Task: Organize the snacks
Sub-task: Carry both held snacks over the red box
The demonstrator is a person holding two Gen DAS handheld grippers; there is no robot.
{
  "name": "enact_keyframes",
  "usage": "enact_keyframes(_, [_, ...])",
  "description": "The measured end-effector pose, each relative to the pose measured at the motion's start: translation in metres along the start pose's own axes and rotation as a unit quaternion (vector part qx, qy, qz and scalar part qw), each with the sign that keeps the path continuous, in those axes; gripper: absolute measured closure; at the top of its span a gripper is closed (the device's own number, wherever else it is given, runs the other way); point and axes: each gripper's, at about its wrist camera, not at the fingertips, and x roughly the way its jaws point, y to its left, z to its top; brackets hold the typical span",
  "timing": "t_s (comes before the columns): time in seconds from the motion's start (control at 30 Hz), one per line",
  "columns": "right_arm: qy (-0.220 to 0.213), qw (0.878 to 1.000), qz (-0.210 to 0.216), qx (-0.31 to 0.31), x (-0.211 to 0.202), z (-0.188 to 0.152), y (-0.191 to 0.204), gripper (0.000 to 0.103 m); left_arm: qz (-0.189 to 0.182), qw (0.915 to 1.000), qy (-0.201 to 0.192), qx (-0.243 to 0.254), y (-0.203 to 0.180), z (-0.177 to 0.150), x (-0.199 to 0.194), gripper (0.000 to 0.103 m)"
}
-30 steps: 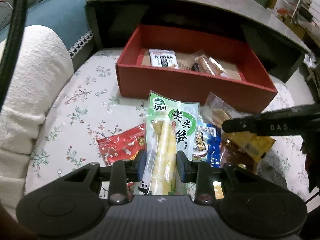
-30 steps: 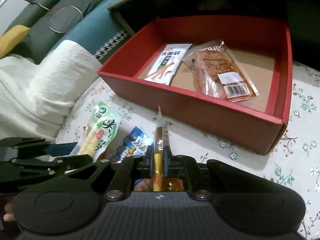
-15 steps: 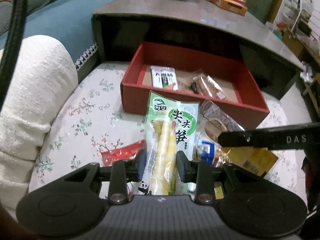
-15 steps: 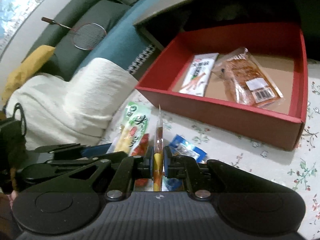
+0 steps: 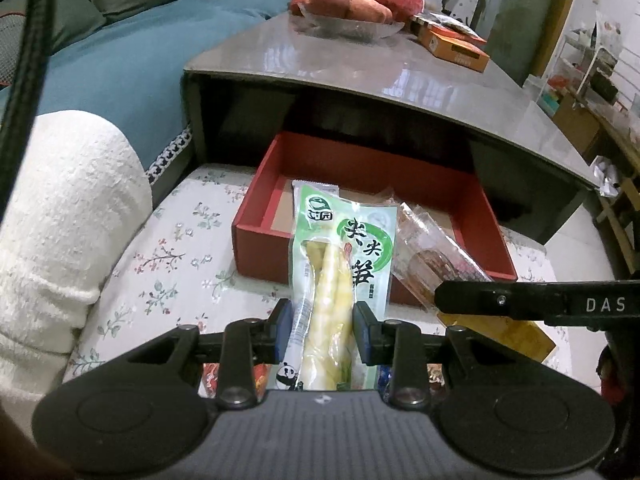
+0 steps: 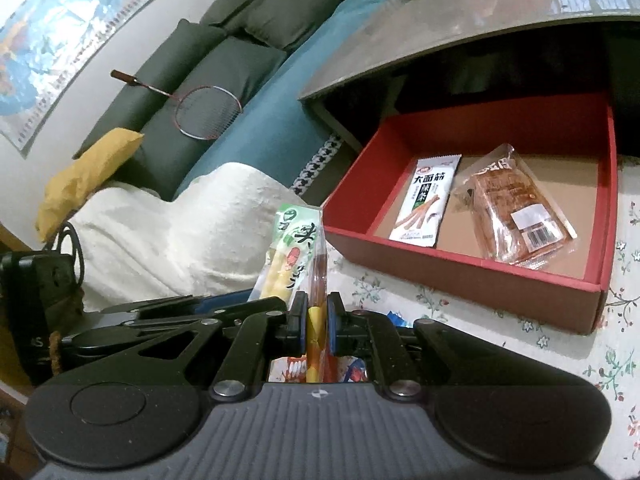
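My left gripper (image 5: 320, 322) is shut on a green bamboo-shoot packet (image 5: 340, 272) and holds it up in front of the red box (image 5: 260, 236). My right gripper (image 6: 318, 322) is shut on a clear and yellow snack packet (image 6: 319, 280), seen edge-on; the same packet shows beside the green one in the left wrist view (image 5: 436, 256). The red box (image 6: 520, 284) holds a white snack stick packet (image 6: 428, 196) and a clear packet of brown snack (image 6: 516, 208). The green packet also shows in the right wrist view (image 6: 288, 252).
A floral cushion (image 5: 168, 264) carries the box and some loose packets, red (image 5: 210, 378) and blue (image 6: 396, 318). A grey coffee table (image 5: 400, 76) overhangs the box, with a fruit bowl (image 5: 352, 4) and orange box (image 5: 452, 46). A white blanket (image 5: 60, 208) lies left.
Both grippers have risen with their packets, lifting them off the cushion. The box now looks farther and lower; the loose packets are mostly hidden below the grippers.
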Motion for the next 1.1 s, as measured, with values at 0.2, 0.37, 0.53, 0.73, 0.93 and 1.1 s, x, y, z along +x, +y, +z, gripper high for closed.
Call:
enact_keyframes(0.2, [-0.010, 1.000, 0.003, 0.001, -0.003, 0.004, 0.001, 0.089, 0.003, 0.9999, -0.014, 0.005, -0.008, 0.010, -0.003, 0.077])
enact_keyframes(0.37, [-0.020, 1.000, 0.005, 0.008, -0.006, 0.009, -0.001, 0.089, 0.001, 0.9998, -0.021, 0.001, -0.012, 0.020, -0.001, 0.077])
enact_keyframes(0.53, [-0.028, 1.000, 0.005, 0.013, -0.008, 0.013, -0.004, 0.089, 0.010, 0.9995, -0.028, 0.003, -0.017, 0.026, 0.001, 0.076])
enact_keyframes(0.73, [-0.038, 0.999, 0.003, 0.022, -0.010, 0.019, -0.009, 0.089, 0.010, 0.9995, -0.030, 0.004, -0.022, 0.033, 0.008, 0.076])
enact_keyframes(0.93, [-0.046, 0.999, 0.000, 0.028, -0.012, 0.024, -0.014, 0.089, 0.017, 0.9992, -0.035, 0.011, -0.027, 0.038, 0.012, 0.076])
enact_keyframes(1.1, [-0.052, 0.998, -0.002, 0.032, -0.011, 0.027, -0.016, 0.088, 0.016, 0.9992, -0.036, 0.010, -0.029, 0.040, 0.013, 0.076])
